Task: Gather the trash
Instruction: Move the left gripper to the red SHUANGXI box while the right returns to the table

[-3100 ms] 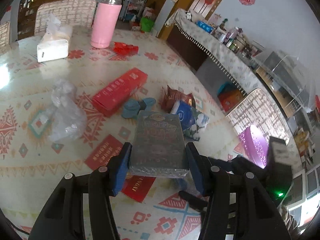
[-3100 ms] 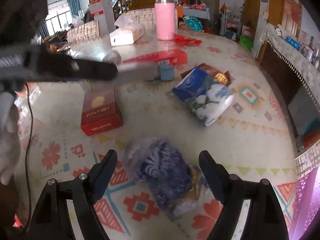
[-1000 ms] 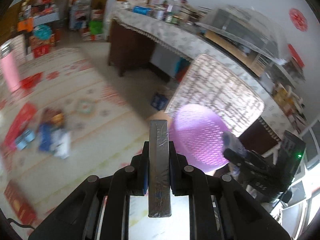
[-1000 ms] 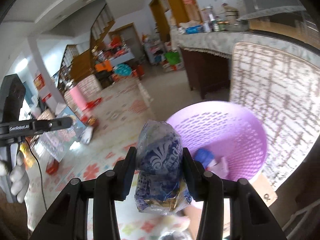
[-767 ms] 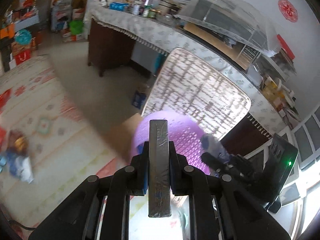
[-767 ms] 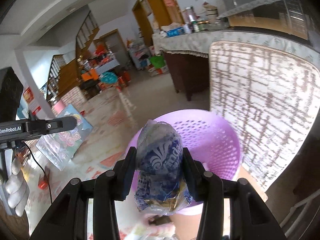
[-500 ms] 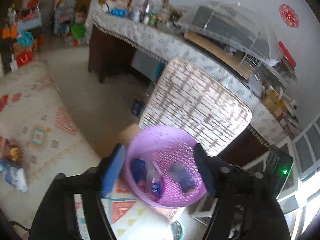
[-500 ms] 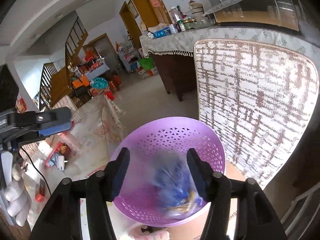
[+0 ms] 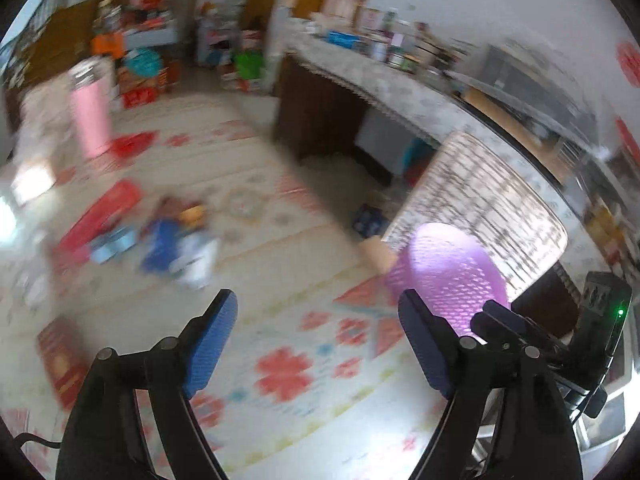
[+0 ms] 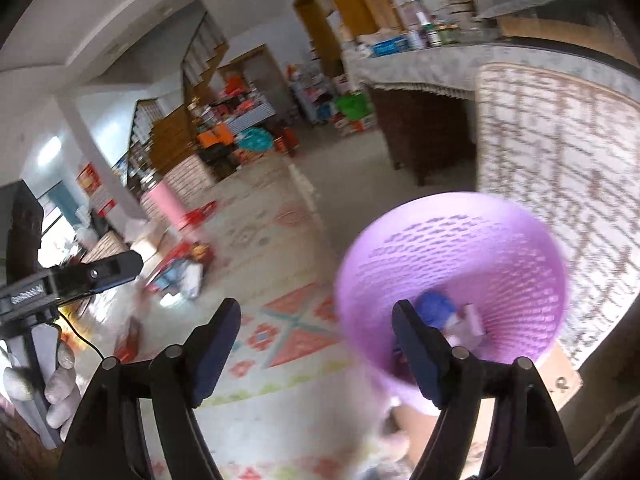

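Left wrist view, blurred, shows the left gripper [image 9: 316, 336] with jaws spread wide and nothing between them, over a patterned tablecloth [image 9: 280, 368]; its jaws have just been opening. Beyond lie a blue-and-white packet [image 9: 180, 252], a red box [image 9: 104, 216] and a pink bottle [image 9: 90, 116], with a woven chair back [image 9: 480, 208] behind the purple basket [image 9: 452, 272] at right. From the right wrist camera, the right gripper [image 10: 316, 328] is likewise wide and empty, its jaws also just opened, its right finger crossing the basket rim. A second ago each gripper clamped a wrapped packet; now trash [image 10: 448, 316] lies inside the basket, and the left gripper has swung away from above it toward the table.
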Motion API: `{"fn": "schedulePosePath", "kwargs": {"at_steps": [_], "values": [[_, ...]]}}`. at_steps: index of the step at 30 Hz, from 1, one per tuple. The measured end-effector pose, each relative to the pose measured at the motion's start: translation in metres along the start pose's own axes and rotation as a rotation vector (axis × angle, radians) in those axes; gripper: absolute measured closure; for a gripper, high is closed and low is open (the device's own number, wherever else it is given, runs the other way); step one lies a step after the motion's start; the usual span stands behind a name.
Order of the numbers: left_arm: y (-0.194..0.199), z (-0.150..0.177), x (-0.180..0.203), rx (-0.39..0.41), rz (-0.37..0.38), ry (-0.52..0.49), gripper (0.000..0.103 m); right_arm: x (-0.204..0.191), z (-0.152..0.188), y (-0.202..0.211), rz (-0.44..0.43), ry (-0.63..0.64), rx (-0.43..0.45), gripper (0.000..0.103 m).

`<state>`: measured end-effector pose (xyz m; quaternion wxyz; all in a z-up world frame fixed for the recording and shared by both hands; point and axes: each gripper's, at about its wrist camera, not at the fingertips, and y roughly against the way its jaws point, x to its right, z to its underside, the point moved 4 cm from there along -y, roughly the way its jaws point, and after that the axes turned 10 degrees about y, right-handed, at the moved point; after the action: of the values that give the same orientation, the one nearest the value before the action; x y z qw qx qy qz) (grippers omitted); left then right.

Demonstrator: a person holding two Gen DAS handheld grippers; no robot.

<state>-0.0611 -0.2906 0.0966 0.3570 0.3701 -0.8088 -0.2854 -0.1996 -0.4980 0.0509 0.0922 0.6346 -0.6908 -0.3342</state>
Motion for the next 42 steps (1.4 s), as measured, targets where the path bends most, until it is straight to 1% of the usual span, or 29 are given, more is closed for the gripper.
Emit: {"fn": "schedulePosePath", "kwargs": {"at_steps": [1,3,7,11,14,16,20,23,30,34,40,41,42], "values": [[0.009,0.002,-0.024,0.002,-0.007,0.048,0.021,-0.008,0.001,-0.005,-0.014,0.007,-0.007,0.02],[0.02,0.004,-0.058,0.011,-0.04,0.113,0.021,-0.028,0.006,-0.016,-0.046,0.018,-0.027,0.02],[0.043,0.013,-0.137,0.039,-0.165,0.246,0.021,-0.064,0.017,-0.043,-0.114,0.035,-0.071,0.019],[0.053,0.023,-0.199,0.04,-0.243,0.356,0.021,-0.096,0.029,-0.07,-0.164,0.045,-0.108,0.018],[0.052,0.028,-0.225,0.023,-0.266,0.388,0.021,-0.12,0.035,-0.089,-0.213,0.038,-0.122,0.015],[0.045,0.028,-0.232,0.008,-0.268,0.396,0.021,-0.13,0.035,-0.097,-0.221,0.033,-0.11,0.009],[0.029,0.026,-0.238,-0.015,-0.267,0.4,0.021,-0.148,0.035,-0.108,-0.228,0.041,-0.092,0.009],[0.019,0.023,-0.237,-0.026,-0.259,0.393,0.021,-0.156,0.036,-0.115,-0.205,0.061,-0.105,0.009],[-0.002,0.02,-0.225,-0.05,-0.272,0.353,0.021,-0.152,0.036,-0.114,-0.187,0.069,-0.1,0.009],[-0.013,0.024,-0.226,-0.084,-0.273,0.361,0.021,-0.152,0.036,-0.112,-0.188,0.074,-0.097,0.009],[-0.01,0.03,-0.228,-0.063,-0.25,0.383,0.021,-0.149,0.036,-0.112,-0.203,0.065,-0.096,0.009],[-0.007,0.031,-0.229,-0.054,-0.245,0.385,0.023,-0.149,0.037,-0.11,-0.207,0.062,-0.096,0.009],[-0.006,0.032,-0.229,-0.048,-0.256,0.384,0.042,-0.148,0.037,-0.11,-0.208,0.06,-0.095,0.009]]}}
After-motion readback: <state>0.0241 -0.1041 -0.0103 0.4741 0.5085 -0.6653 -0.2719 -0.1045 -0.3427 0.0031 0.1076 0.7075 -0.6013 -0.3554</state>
